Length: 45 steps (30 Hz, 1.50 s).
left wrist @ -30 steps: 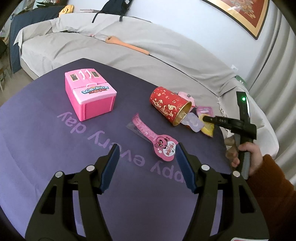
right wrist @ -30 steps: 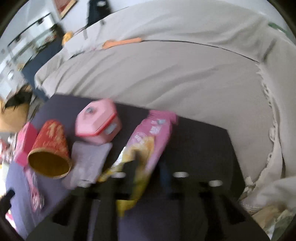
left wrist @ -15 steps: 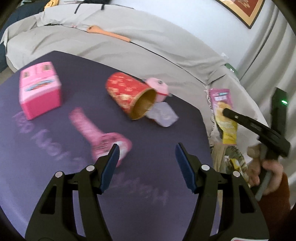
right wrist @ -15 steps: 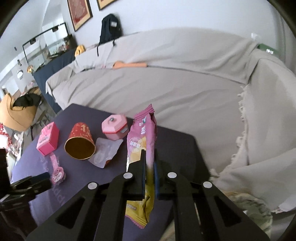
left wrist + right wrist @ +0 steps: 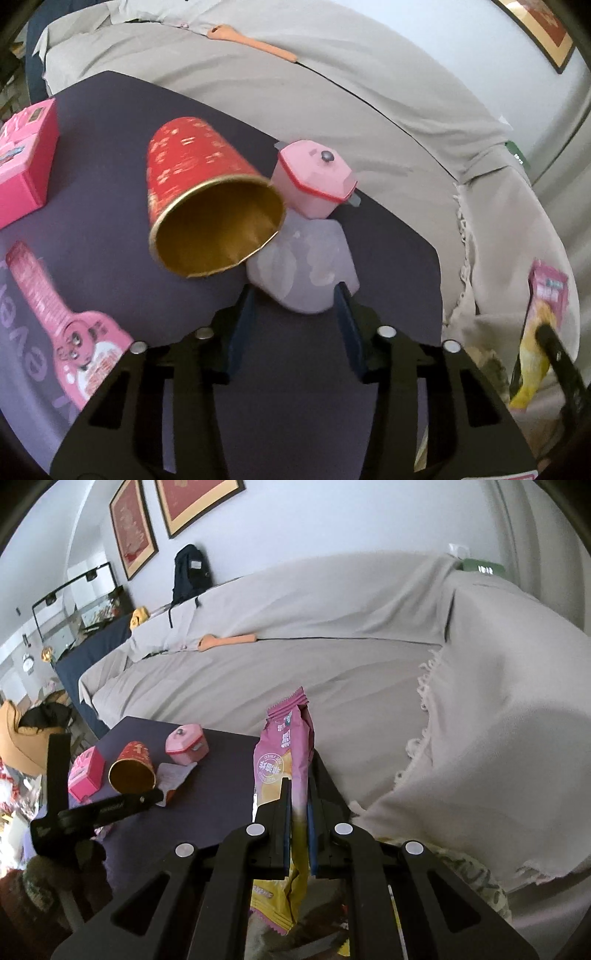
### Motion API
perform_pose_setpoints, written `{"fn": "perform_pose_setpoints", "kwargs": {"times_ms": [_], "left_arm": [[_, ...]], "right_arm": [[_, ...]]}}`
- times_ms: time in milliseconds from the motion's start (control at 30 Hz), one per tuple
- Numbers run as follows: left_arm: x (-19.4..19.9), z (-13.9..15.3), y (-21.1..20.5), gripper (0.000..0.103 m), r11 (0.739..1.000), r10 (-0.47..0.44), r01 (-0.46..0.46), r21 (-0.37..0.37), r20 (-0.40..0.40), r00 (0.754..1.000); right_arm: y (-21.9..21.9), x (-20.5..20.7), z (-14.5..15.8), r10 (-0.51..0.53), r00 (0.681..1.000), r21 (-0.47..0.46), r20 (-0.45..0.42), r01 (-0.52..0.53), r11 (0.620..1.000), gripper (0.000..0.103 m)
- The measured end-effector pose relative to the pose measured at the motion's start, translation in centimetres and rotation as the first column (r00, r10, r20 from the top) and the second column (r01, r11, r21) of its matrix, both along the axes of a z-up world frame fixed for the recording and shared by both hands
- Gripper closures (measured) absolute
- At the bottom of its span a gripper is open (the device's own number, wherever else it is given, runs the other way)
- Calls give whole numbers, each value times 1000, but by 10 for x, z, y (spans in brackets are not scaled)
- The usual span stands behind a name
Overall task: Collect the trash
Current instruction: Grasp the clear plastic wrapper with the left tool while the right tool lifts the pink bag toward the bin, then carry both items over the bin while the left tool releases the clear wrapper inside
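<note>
the pink and yellow snack bag (image 5: 291, 760) hangs clamped between the pads of the right tongs (image 5: 298, 834), lifted clear of the bench (image 5: 207, 812) and held out past its right edge, in front of the sofa throw (image 5: 498, 757). below it i can just make out something patterned, maybe a bag for the rubbish, but it is too hidden to be sure

the next piece of trash, a crumpled pale wrapper (image 5: 306, 273), lies flat on the bench, touching the mouth of the tipped red and gold cup (image 5: 207, 195) and just in front of the small pink pot toy (image 5: 317, 181). the left tongs (image 5: 295, 306) are over its near edge, jaws closing, the wrapper's rim between the blue pads but not yet pinched as far as i can tell

to do this well, i'd judge the left tongs need to come low enough that one pad slides under the thin film, catching a raised fold instead of pressing it flat. staying on the near side should keep them off the cup, which looks ready to roll if nudged

further left lie a pink cartoon wrapper (image 5: 70, 332) and a pink toy fridge (image 5: 22, 166)
</note>
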<state>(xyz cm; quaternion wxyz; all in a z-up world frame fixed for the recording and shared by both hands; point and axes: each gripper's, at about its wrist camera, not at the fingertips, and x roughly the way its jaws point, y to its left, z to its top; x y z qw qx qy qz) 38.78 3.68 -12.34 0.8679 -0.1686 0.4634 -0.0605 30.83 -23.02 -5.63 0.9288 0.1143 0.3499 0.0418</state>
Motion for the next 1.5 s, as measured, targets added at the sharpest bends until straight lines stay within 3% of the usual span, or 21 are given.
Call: {"fn": "perform_pose_setpoints", "kwargs": {"times_ms": [133, 167, 633, 1133, 1333, 1500], "left_arm": [[12, -3, -5, 97, 999, 42, -42, 28, -20, 999], [12, -4, -4, 99, 999, 36, -35, 23, -23, 999], [-65, 44, 20, 102, 985, -115, 97, 140, 124, 986], [-143, 104, 85, 102, 994, -91, 73, 75, 264, 960], [-169, 136, 89, 102, 997, -75, 59, 57, 327, 942], [-181, 160, 73, 102, 994, -112, 102, 48, 355, 928]], "right_arm": [[-3, -3, -11, 0, 1000, 10, -11, 0, 1000, 94], [-3, -4, -12, 2, 1000, 9, -11, -1, 1000, 94], [18, -22, -3, 64, 998, 19, 17, -65, 998, 94], [85, -58, 48, 193, 978, -72, 74, -188, 979, 94], [85, -78, 69, 194, 975, -75, 108, -186, 980, 94], [69, -90, 78, 165, 981, -97, 105, -155, 983, 94]]}}
